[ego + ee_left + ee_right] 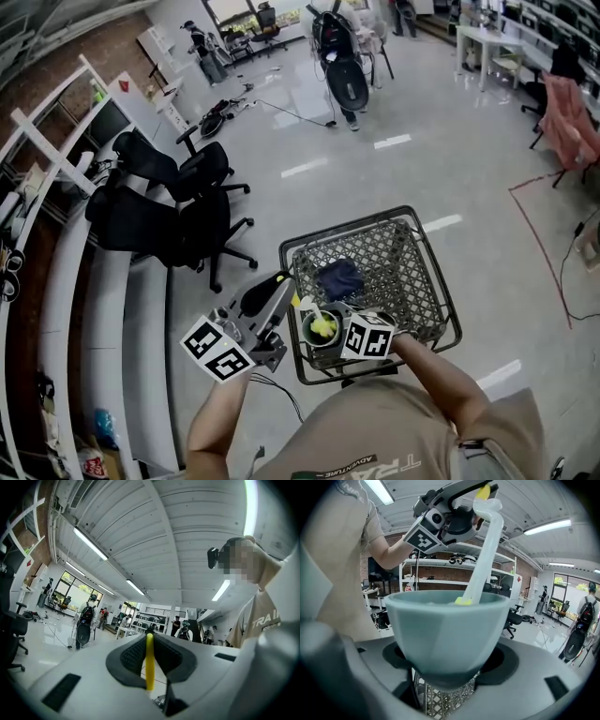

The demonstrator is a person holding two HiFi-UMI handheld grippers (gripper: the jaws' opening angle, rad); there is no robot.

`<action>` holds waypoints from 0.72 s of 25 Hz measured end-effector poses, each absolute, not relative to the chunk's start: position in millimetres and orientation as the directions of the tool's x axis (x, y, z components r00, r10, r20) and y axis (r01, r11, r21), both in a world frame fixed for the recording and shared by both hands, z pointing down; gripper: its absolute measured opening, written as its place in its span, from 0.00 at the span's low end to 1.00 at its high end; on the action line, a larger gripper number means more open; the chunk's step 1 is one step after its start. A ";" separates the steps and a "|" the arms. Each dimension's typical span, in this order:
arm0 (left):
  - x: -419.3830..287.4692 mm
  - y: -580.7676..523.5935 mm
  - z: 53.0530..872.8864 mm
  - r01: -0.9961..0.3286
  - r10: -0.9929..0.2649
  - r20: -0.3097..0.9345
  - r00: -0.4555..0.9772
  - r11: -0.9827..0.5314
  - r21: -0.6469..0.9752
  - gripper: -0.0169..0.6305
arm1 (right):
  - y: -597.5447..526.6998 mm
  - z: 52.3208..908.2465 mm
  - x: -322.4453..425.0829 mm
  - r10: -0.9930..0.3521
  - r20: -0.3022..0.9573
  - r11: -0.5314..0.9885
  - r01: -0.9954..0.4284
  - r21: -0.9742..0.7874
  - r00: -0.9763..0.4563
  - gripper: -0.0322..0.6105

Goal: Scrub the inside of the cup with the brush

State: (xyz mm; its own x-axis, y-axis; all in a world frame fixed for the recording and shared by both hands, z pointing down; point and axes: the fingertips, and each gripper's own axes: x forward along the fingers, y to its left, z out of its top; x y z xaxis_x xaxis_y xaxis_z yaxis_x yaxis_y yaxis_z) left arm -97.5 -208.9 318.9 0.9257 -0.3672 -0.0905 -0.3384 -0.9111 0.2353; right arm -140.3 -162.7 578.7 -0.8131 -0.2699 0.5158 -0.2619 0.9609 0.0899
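Your left gripper [149, 644] has its fingers [129, 656] pressed tight on the thin yellow end of the brush [484, 550]. That end stands upright between the dark ribbed faces in the left gripper view.

Your right gripper [347, 330] pinches the cup [447, 625]. The cup is teal and upright, its lower wall seated between the two dark pads [508, 660] and its rim above them.

The brush slants down from the left fingers into the cup, its white handle crossing the rim on the far side from the right pads. The yellow head [323, 326] sits inside the bowl (how deep, can't tell; only a yellow bit shows over the rim in the right gripper view).

In the head view the left fingers are just above and beside the cup, and the right ones are around it.

Under the right fingers is a wire basket [420, 281], with its mesh showing right below the cup. Whether the cup rests on it or is held just over it, can't tell. A dark blue cloth [339, 277] lies in the basket just beyond the fingers. Black office chairs [178, 202] stand well apart, out past the left fingers.
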 end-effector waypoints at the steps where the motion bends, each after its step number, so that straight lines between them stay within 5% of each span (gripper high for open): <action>1: -94.0 -208.4 319.0 -0.332 -0.360 -0.088 0.929 -0.914 0.234 0.11 | -162.5 579.7 -140.4 -0.270 0.518 0.961 -0.262 0.090 -0.812 0.65; 18: -80.0 -201.9 294.0 -0.304 -0.324 -0.115 0.939 -0.939 0.162 0.11 | -167.5 601.4 -136.0 -0.280 0.582 0.958 -0.262 0.118 -0.764 0.65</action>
State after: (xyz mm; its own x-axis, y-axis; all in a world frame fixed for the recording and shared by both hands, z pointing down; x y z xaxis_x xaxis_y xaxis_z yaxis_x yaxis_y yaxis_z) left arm -80.0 -201.9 294.0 0.9391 -0.3240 -0.1149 -0.3040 -0.9388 0.1622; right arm -136.0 -167.5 601.4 -0.7636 -0.2803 0.5816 -0.2616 0.9579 0.1182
